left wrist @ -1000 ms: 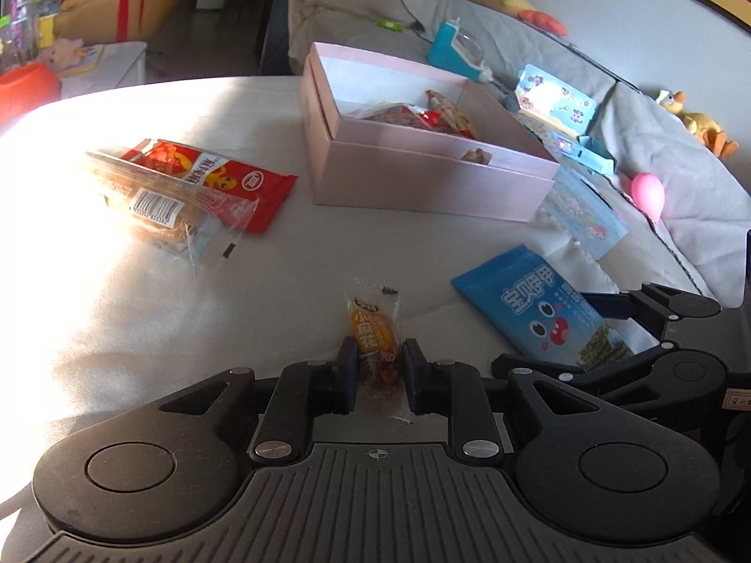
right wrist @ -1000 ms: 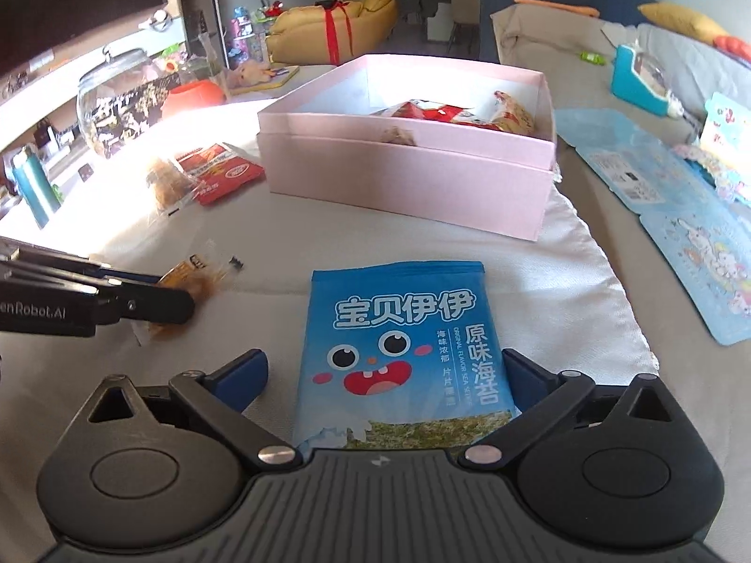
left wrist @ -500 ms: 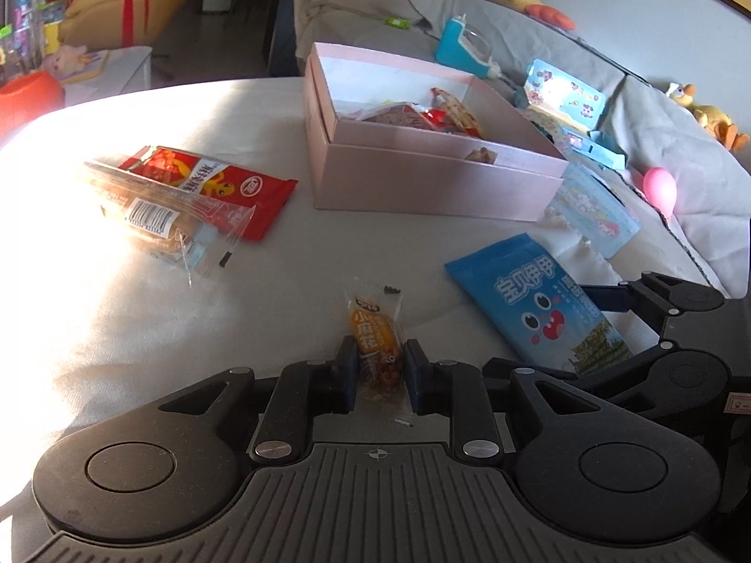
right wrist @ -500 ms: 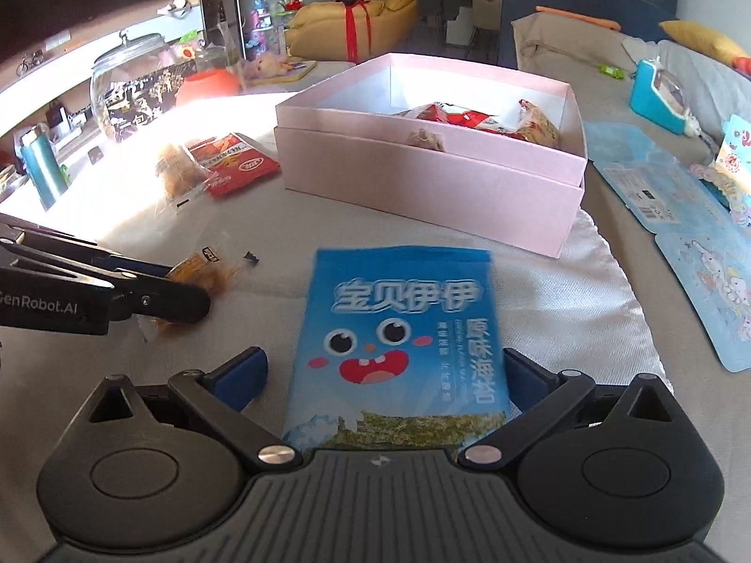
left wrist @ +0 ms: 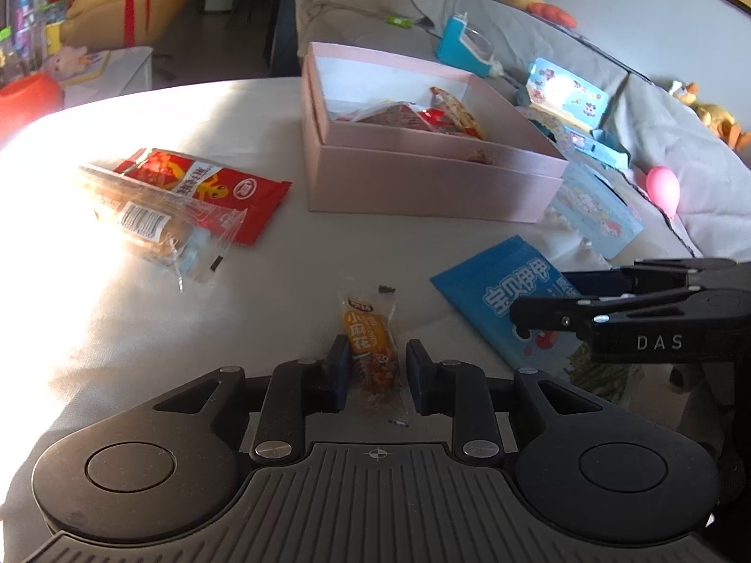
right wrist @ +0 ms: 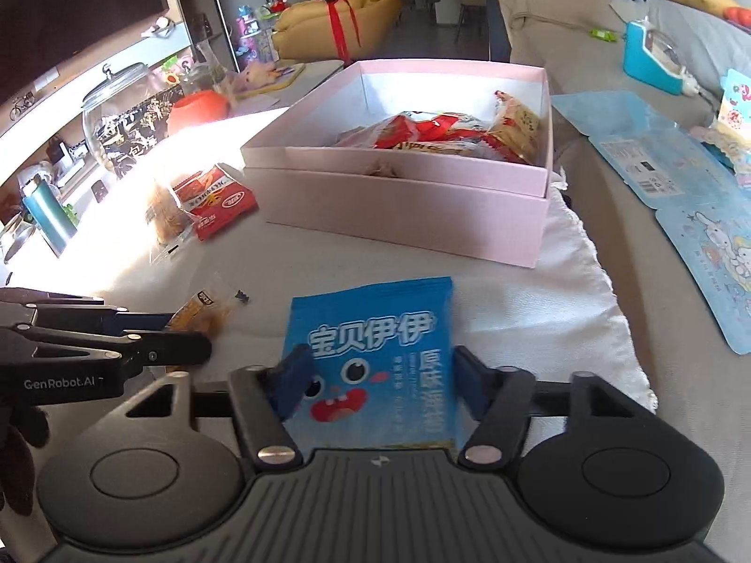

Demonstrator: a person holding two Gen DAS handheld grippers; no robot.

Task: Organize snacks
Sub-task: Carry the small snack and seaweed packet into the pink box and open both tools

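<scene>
The left gripper (left wrist: 374, 368) has just been opening: its pads now stand a little off each side of the small orange snack (left wrist: 371, 345), which lies between them on the white cloth (left wrist: 141, 328), no longer pinched. The right gripper (right wrist: 378, 382) has just been closing, and its blue pads press on both side edges of the blue seaweed pack (right wrist: 375, 352), grasping it near its lower half.

The pink box (right wrist: 408, 197) stands open beyond both packs, well apart from them, already holding red and yellow wrappers against its far wall. To its left lie a red packet (left wrist: 211, 187) and a clear-wrapped pastry (left wrist: 155, 230), overlapping, in bright sun. A tiny dark scrap (left wrist: 386, 288) sits just beyond the orange snack.

The two grippers are near each other, side by side. Right of the box, blue cartoon sheets (right wrist: 704, 244) spread over the grey sofa (left wrist: 680, 155); a glass jar (right wrist: 117, 126) stands on the far left
</scene>
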